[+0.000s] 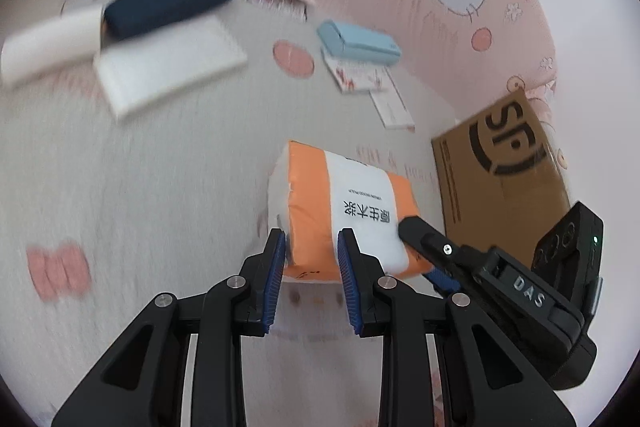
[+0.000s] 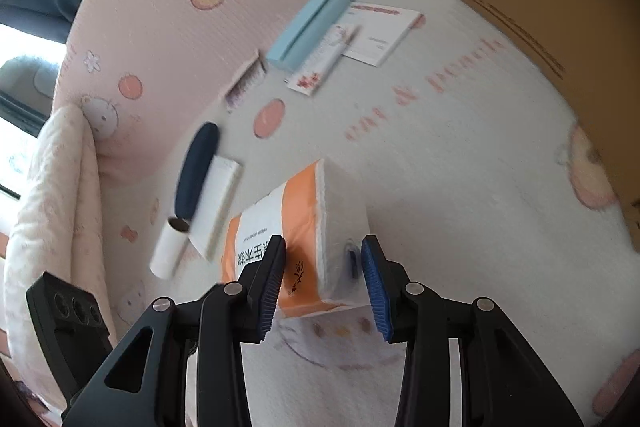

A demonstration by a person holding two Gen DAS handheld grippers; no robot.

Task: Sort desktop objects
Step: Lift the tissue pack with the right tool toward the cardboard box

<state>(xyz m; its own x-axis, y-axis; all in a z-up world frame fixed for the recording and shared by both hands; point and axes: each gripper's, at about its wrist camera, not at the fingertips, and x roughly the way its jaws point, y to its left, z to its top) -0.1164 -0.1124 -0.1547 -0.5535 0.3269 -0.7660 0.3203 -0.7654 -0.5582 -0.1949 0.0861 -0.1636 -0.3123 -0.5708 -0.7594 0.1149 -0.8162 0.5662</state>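
Both tools grip one orange-and-white tissue pack (image 1: 344, 211): the left tool (image 1: 312, 247) pinches one end and the right tool (image 2: 324, 259) the other. Sharing the soft pack likely keeps it level above the bed (image 1: 160, 187), near the cardboard box (image 1: 504, 187).

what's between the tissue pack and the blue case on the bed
Bare patterned sheet: nothing stands between the tissue pack and the blue case, apart from cards tucked against the case's near side. Both wrist views show it.

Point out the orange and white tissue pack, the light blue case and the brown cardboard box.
Orange and white soft tissue pack (image 1: 320, 195), left wrist view: orange band on its top face.
Light blue oblong case (image 2: 312, 23), right wrist view: middle of its long lid.
Brown cardboard box (image 1: 504, 179), left wrist view: printed side panel.
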